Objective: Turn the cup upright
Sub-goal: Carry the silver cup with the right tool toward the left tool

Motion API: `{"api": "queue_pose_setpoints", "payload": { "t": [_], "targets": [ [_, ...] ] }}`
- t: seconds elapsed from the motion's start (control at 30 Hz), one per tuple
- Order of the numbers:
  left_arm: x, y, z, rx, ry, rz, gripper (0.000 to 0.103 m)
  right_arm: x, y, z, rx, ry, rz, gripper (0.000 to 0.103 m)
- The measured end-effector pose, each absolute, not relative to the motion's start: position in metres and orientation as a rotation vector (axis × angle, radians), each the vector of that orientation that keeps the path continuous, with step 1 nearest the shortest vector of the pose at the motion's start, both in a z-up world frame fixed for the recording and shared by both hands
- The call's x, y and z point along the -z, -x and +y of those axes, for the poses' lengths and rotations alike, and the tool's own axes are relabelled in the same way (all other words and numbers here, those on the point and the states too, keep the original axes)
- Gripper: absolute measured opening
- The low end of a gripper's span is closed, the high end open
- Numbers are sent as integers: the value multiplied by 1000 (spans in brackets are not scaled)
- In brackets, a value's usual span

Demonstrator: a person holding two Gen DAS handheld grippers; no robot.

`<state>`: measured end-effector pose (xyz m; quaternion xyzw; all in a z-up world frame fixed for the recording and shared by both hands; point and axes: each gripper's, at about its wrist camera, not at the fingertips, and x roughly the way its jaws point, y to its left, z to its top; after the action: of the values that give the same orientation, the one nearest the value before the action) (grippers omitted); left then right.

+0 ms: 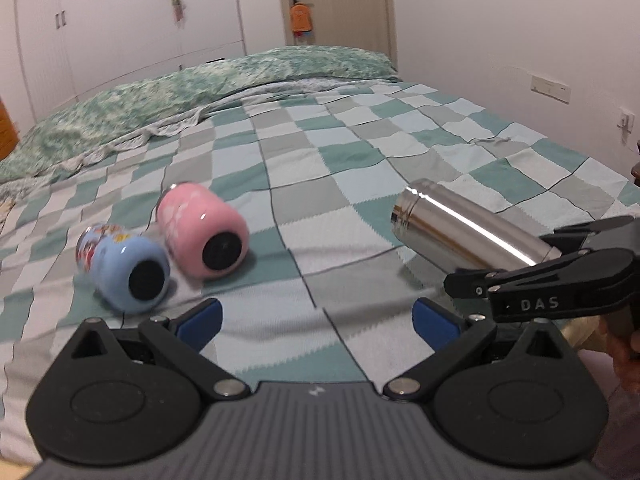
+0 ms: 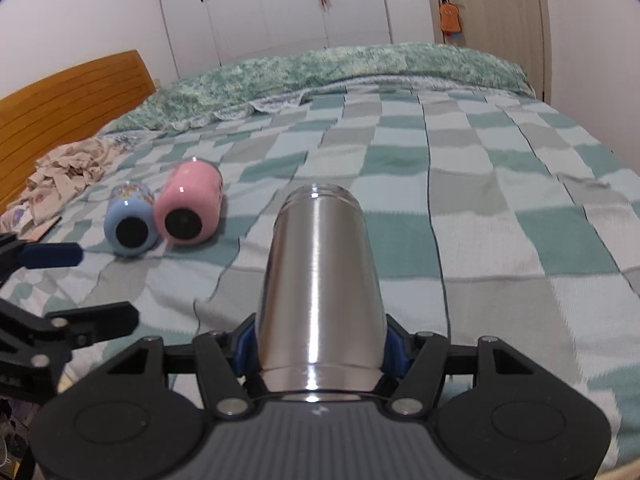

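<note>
A steel cup is held between the blue pads of my right gripper, which is shut on its base end; its open end points away and it is tilted above the bed. In the left wrist view the steel cup shows at the right, with the right gripper on it. A pink cup and a blue cup lie on their sides, touching, at the left; they also show in the right wrist view, pink and blue. My left gripper is open and empty.
The checked green bedspread covers the bed. A rumpled green quilt lies along the far side. A wooden headboard and crumpled cloth are at the left. Cupboards and a door stand behind.
</note>
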<state>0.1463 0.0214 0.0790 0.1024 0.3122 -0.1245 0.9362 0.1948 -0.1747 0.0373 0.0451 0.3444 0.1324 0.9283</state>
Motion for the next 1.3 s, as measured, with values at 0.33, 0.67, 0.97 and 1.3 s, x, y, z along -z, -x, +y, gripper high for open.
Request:
{"api": "queue_pose_setpoints", "payload": {
  "t": [0.33, 0.67, 0.97, 1.3],
  "targets": [
    [-65, -125, 31, 191, -163, 639, 103, -11, -189, -165, -230, -69, 755, 61],
    [-63, -117, 33, 163, -135, 638, 103, -11, -191, -162, -226, -42, 769, 75],
    [-78, -112, 20, 146, -154, 626, 103, -44, -165, -194, -311, -98, 658, 103],
    [-87, -130, -36, 159, -146, 679, 103, -66, -154, -272, -284, -83, 549, 103]
  ]
}}
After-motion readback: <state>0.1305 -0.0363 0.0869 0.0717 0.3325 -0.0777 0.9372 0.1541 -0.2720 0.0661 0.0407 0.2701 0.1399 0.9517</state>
